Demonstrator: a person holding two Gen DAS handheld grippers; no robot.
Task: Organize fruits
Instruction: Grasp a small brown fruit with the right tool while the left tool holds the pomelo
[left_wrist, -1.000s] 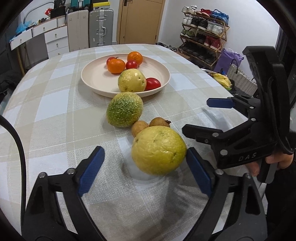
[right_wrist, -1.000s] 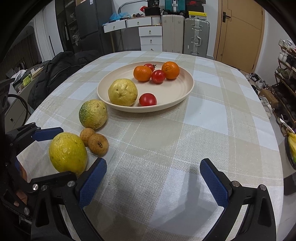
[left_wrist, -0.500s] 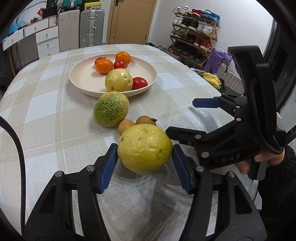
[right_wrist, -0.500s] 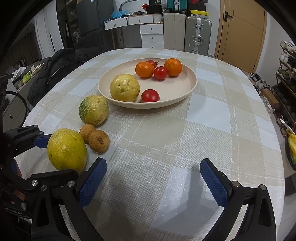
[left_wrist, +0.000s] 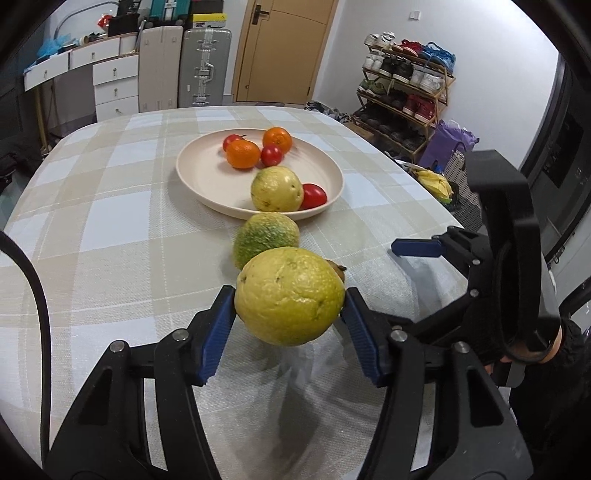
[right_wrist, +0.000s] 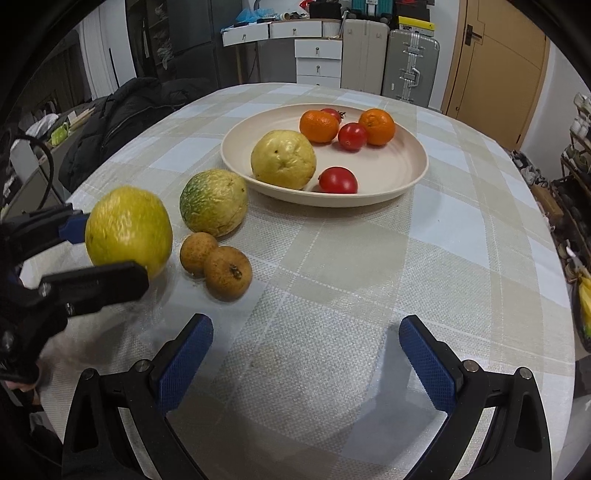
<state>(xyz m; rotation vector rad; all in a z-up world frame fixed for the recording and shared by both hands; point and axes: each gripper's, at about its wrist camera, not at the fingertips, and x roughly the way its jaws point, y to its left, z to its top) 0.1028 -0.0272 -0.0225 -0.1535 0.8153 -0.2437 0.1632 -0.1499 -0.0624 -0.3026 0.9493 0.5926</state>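
Observation:
My left gripper (left_wrist: 290, 306) is shut on a large yellow fruit (left_wrist: 290, 295) and holds it just above the cloth; it also shows in the right wrist view (right_wrist: 128, 230). A green-yellow fruit (right_wrist: 213, 202) and two small brown fruits (right_wrist: 216, 264) lie on the table before the cream plate (right_wrist: 415, 173). The plate holds a pale yellow fruit (right_wrist: 283, 159), two oranges (right_wrist: 318, 126), and three tomatoes (right_wrist: 338, 180). My right gripper (right_wrist: 304, 354) is open and empty, low over the cloth, to the right of the brown fruits.
The round table has a checked cloth (right_wrist: 461, 236). A dark jacket (right_wrist: 114, 122) lies off the table's left edge. A shoe rack (left_wrist: 402, 96), a basket with bananas (left_wrist: 436, 182), suitcases and drawers stand behind.
My left gripper closed on the large yellow fruit and lifted it off the cloth. My right gripper shifted slightly and stayed open.

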